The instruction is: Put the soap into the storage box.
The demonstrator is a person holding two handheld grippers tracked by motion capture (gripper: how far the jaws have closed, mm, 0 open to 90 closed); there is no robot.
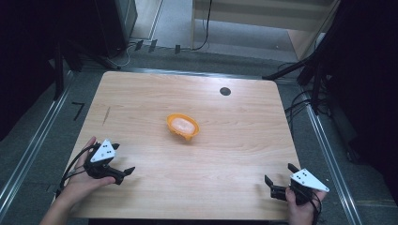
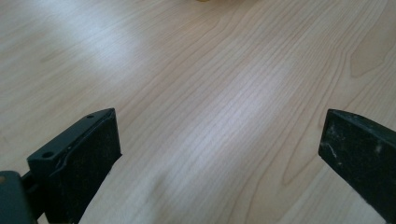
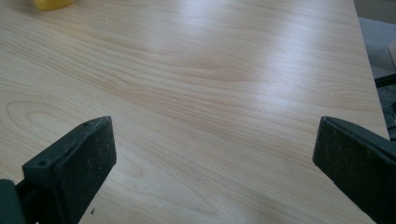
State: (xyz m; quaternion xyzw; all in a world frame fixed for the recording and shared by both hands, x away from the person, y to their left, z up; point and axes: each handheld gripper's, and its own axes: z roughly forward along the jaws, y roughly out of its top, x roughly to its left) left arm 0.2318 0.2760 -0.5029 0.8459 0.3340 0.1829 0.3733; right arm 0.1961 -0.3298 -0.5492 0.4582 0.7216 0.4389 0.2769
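At the left of the high view, the left tool [image 1: 123, 174] is held by the left hand [image 1: 82, 180] near the front left corner of the wooden table [image 1: 141, 98]. Its two black jaws are spread wide apart and nothing is held between them. They are pointed to the right, over bare wood. A grey three-cornered plate [image 1: 103, 151] is seen on top of this tool, and a black cable is trailed from it toward the table edge. In the left gripper view, the left tool [image 2: 219, 154] is shown with its jaws far apart above the bare table [image 2: 210, 70], and a small piece of something yellow is cut by the top edge.

Near the middle of the table, a little toward the far side, an orange bowl [image 1: 183, 126] is placed. Its inside looks pale; what is in it cannot be told. It is well apart from both tools. Farther back and to the right, a small dark round hole [image 1: 225, 91] is seen in the table top.

At the front right corner, the right tool [image 1: 280, 177] is held by the right hand [image 1: 300, 208]. Its jaws are also wide apart and empty, and they are pointed to the left and away. In the right gripper view, the right tool [image 3: 215, 154] is shown the same way, over the bare table [image 3: 233, 60], and the bowl [image 3: 52, 4] appears as a yellow shape at the top left.
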